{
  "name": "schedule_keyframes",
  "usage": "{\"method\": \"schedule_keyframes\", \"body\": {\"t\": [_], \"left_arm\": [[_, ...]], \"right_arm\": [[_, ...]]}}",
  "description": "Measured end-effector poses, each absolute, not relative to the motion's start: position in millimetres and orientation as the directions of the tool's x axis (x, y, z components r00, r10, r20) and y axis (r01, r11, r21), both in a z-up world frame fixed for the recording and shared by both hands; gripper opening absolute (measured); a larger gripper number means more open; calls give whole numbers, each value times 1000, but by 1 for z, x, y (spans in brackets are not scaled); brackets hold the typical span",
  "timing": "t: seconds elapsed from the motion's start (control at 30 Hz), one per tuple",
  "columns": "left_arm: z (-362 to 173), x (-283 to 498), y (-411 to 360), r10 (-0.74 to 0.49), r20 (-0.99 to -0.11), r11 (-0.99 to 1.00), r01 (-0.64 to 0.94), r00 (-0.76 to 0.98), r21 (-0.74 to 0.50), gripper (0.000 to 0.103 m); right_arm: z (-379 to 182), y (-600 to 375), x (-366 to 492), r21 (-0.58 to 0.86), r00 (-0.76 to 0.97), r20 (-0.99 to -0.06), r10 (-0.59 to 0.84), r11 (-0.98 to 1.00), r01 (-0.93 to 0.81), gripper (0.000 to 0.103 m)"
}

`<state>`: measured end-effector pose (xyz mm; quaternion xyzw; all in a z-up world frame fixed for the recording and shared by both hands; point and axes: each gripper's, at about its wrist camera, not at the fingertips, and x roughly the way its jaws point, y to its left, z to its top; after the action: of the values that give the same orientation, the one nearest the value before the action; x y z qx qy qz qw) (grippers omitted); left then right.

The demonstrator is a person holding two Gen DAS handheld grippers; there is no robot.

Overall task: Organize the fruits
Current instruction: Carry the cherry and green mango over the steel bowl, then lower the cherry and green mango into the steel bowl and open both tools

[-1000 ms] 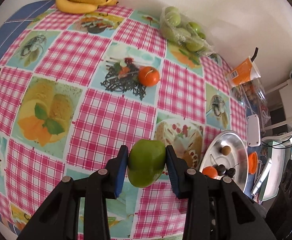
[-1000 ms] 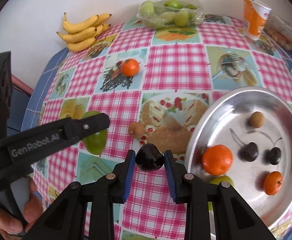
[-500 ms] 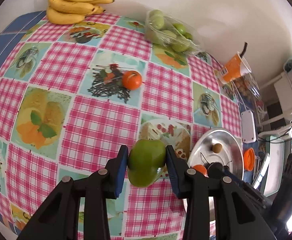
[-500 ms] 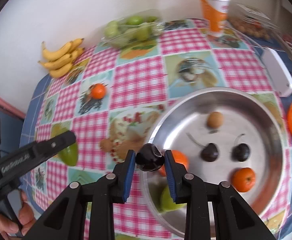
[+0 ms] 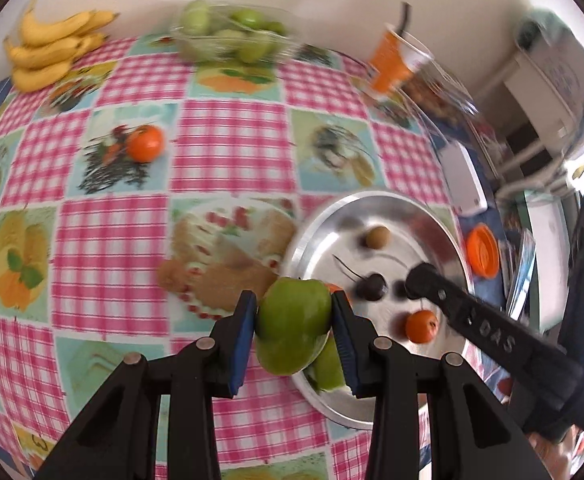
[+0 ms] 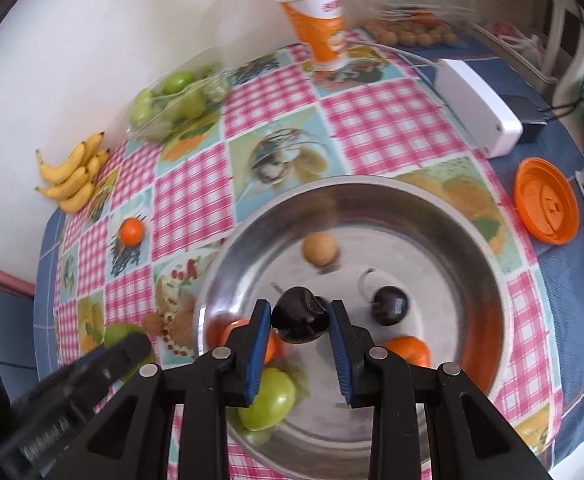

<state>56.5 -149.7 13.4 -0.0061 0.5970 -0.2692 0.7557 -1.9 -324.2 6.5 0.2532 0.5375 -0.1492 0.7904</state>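
My left gripper (image 5: 294, 322) is shut on a green apple (image 5: 294, 330), held above the near left rim of the metal plate (image 5: 444, 240). My right gripper (image 6: 300, 315) is shut on a dark cherry (image 6: 300, 314), held over the middle of the plate (image 6: 472, 280). In the plate lie a green apple (image 6: 269, 402), two tangerines (image 6: 410, 350), a dark cherry (image 6: 390, 305) and a small brown fruit (image 6: 320, 249). One tangerine (image 5: 144, 143) lies on the checked tablecloth. A small brown fruit (image 6: 152, 323) lies left of the plate.
Bananas (image 5: 47, 54) and a bag of green fruit (image 5: 231, 34) lie at the table's far edge by the wall. An orange paper cup with a straw (image 6: 320, 26), a white box (image 6: 478, 108) and an orange lid (image 6: 546, 206) stand to the right.
Both grippers have moved right with their fruit. The right gripper with the cherry went from the plate's left rim to over its middle. The left gripper with the apple came up to the plate.
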Motion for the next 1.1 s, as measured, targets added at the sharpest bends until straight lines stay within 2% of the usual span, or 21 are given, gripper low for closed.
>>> {"method": "schedule_keyframes", "body": {"t": [0.33,0.73,1.1], "left_arm": [[11,30,-192,-409,-906,807,505,107,-305,39],[2,13,-212,-425,-904,778,528,44,-340,39],[-11,7,-222,-393,-920,769,554,14,-320,39]], "right_arm": [[2,-361,-25,238,369,-930,0,765,598,32],[-9,-380,-38,178,317,-947,-55,732,658,32],[-23,-384,-40,149,271,-961,-55,721,676,32]]}}
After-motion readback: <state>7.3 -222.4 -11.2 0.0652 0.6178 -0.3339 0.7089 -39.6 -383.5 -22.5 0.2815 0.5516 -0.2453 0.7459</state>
